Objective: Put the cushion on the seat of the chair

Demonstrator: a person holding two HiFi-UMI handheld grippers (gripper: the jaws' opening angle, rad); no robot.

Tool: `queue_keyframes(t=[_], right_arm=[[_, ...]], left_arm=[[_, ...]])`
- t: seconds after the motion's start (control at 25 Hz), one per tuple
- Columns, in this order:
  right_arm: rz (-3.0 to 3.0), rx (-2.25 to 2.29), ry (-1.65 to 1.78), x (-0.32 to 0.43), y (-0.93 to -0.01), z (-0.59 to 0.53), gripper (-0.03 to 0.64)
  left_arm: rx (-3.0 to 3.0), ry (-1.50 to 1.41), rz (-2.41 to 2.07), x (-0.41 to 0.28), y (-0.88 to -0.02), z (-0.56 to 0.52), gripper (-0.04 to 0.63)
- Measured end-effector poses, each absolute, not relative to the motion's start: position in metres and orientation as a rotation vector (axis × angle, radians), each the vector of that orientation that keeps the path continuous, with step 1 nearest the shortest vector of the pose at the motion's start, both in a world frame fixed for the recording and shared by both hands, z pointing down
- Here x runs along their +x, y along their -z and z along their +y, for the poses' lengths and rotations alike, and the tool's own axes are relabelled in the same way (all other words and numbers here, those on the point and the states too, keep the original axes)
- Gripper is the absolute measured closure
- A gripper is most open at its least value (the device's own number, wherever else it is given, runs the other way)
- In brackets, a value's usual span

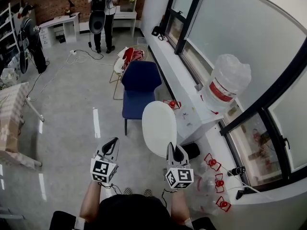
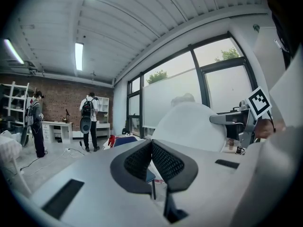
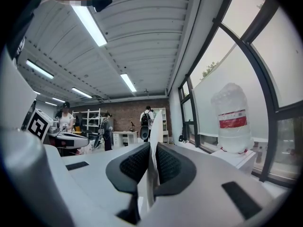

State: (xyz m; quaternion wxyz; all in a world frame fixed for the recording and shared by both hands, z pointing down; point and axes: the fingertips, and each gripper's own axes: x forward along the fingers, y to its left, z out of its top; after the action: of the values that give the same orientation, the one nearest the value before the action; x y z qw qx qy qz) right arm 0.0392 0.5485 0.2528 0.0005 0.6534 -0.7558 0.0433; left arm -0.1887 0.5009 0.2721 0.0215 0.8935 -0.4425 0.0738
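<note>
Cushion point(image 1: 159, 127), white and oval, hangs in the air from the right gripper point(image 1: 176, 153) in the head view, short of the blue chair point(image 1: 140, 87), whose seat is bare. The left gripper point(image 1: 112, 145) is beside it, not touching.

Left gripper view: jaws together on nothing, with the cushion off to one side.

Right gripper view: jaws narrow, pinching only the cushion's thin edge. A swing toward the seat could likely pull it free or land it askew. The jug point(image 3: 231, 122) stands on the sill, contents unclear.
</note>
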Motion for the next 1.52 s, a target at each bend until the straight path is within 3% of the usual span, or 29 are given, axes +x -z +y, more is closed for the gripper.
queue_keyframes(t=[0.64,1.52], right_arm=[[-2.423,1.998,-0.16,0.007,-0.267,0.481,0.569],[-2.432,1.892,-0.308,0.054,-0.306,0.234,0.569]], left_arm=[[2.756,-0.241,-1.389,-0.214,-0.286,0.446,0.577],[2.653,-0.317,-1.41,-0.159,-0.319,0.212,0.577]])
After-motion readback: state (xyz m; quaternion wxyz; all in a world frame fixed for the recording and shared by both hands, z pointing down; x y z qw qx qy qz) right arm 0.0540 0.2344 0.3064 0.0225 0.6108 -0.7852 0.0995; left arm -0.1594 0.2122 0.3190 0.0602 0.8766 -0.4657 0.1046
